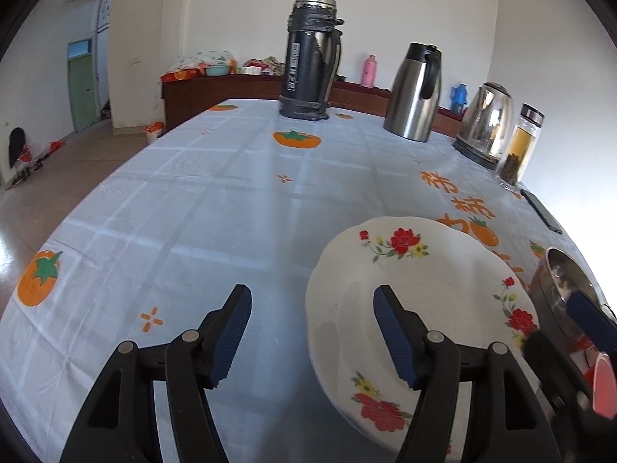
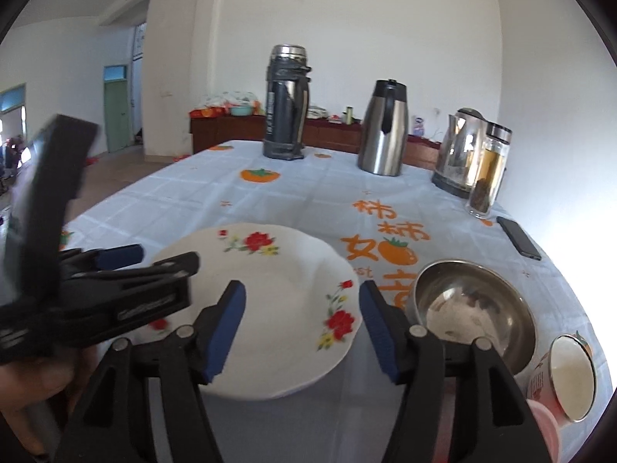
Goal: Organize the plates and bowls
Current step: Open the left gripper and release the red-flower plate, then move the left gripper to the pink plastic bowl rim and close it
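Observation:
A white plate with red flowers [image 1: 420, 308] [image 2: 270, 308] lies on the table. A steel bowl [image 2: 474, 308] [image 1: 559, 281] sits just right of it. A small white enamel cup [image 2: 570, 378] stands right of the bowl. My left gripper [image 1: 312, 332] is open and empty, low over the plate's left rim; it also shows in the right wrist view [image 2: 127, 266]. My right gripper [image 2: 302, 328] is open and empty above the plate's near right edge; its blue fingertip [image 1: 590, 316] shows at the right of the left wrist view.
The table wears a pale blue cloth with orange persimmons [image 1: 193, 200]. At the far edge stand a dark thermos [image 1: 312, 58], a steel carafe [image 1: 416, 92], an electric kettle [image 1: 486, 123] and a tea bottle [image 1: 522, 142]. A phone [image 2: 518, 237] lies at the right.

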A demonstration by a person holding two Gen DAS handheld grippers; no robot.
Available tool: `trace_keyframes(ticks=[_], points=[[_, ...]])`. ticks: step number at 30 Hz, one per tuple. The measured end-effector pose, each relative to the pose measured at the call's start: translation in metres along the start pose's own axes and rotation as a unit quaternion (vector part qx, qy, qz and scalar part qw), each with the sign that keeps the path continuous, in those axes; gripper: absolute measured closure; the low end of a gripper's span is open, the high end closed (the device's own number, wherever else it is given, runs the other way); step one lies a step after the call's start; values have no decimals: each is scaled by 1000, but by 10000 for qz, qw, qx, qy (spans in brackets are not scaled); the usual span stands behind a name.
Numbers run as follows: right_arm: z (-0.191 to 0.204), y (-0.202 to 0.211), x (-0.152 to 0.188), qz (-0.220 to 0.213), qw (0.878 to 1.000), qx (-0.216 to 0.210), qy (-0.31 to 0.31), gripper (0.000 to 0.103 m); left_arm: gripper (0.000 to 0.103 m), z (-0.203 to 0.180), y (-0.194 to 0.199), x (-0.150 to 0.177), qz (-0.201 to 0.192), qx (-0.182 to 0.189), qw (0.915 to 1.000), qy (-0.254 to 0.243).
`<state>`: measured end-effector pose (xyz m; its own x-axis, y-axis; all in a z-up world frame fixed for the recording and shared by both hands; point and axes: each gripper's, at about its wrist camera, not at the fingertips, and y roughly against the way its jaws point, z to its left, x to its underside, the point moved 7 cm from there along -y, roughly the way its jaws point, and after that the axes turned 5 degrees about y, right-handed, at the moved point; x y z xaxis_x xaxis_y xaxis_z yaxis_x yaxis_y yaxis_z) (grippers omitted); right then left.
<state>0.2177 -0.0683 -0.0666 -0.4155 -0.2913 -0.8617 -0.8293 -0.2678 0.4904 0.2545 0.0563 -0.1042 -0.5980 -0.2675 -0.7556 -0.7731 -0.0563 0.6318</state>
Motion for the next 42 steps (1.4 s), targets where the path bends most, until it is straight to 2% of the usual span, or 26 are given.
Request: trace_keyframes(ticks=[2,4,5,7,10,15,18,20,23,28,29,36,38,41,42], points=[[1,17,-1,-92,9998,-151,69,47,35,3,4,3,1,-199,9998,-30],[-8,35,-1,-174,9995,-264,32,50,35,5,11,12,147,-580,9981,-112],[-16,44,0,-172,9993,-319,-49,51,35,3,17,17,238,-561,9981,-97],[-38,62,5,-167,9985,-438,-274,54,35,-3,31,22,313,-401,9987,-35],[-66,85,11,-208,9980,-360,-477,55,35,-24,58,24,110,-114,9998,-155],[-105,118,25,-248,9980,-20,-589,55,35,-76,100,26,-215,509,9966,-618],[-125,125,45,-47,9978,204,-633,59,35,-110,113,42,-73,1021,9910,-858],[-142,126,58,86,9964,297,-785,66,35,-129,117,54,23,1216,9874,-1014],[-159,125,74,275,9947,395,-907,69,35,-153,119,70,164,1405,9823,-1229],[-171,123,97,464,9927,280,-1078,78,36,-181,123,91,314,1601,9755,-1479],[-172,123,102,499,9922,225,-1123,81,39,-183,122,94,343,1623,9747,-1498],[-175,122,113,541,9912,33,-1204,83,61,-193,110,111,657,1653,9729,-1476],[-174,123,113,546,9918,10,-1158,85,63,-196,110,117,716,1654,9722,-1495],[-173,122,118,601,9912,-75,-1178,87,73,-200,107,122,823,1674,9709,-1499],[-173,120,120,628,9908,-98,-1191,88,73,-200,107,122,838,1671,9708,-1506]])
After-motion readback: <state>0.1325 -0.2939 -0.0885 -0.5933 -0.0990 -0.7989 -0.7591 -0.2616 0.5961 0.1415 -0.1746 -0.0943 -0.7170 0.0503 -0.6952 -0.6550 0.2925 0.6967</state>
